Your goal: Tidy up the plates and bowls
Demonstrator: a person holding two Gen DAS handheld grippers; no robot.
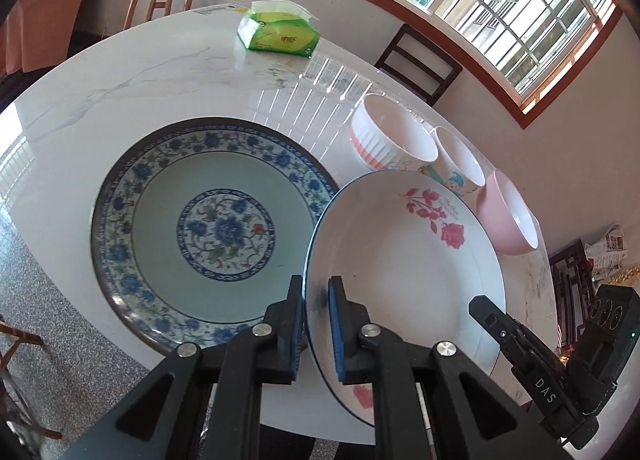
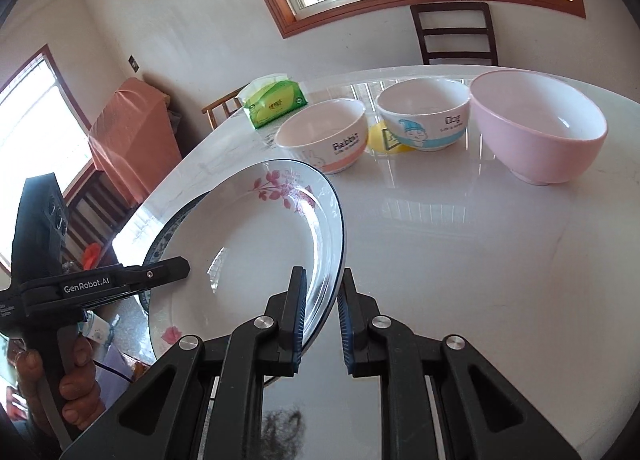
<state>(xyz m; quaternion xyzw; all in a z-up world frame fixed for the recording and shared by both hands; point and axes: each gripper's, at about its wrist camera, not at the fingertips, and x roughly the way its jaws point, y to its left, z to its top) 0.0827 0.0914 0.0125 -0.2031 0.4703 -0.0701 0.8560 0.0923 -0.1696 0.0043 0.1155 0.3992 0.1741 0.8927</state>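
Note:
A white plate with pink flowers (image 1: 404,256) is held tilted above the white marble table (image 1: 160,76). My left gripper (image 1: 316,292) is shut on its near-left rim. My right gripper (image 2: 322,284) is shut on its opposite rim, and the plate (image 2: 256,252) shows there too. A larger blue-and-white floral plate (image 1: 200,232) lies flat on the table, left of and partly under the white plate; only its edge (image 2: 168,236) shows in the right wrist view. Three bowls stand in a row behind: a rabbit bowl (image 2: 324,140), a dog bowl (image 2: 424,116), a pink bowl (image 2: 540,128).
A green tissue pack (image 1: 280,32) lies at the far side of the table. Chairs (image 2: 456,32) stand around the table under the window. A yellow object (image 2: 384,138) lies between the rabbit and dog bowls. The table edge is close below my left gripper.

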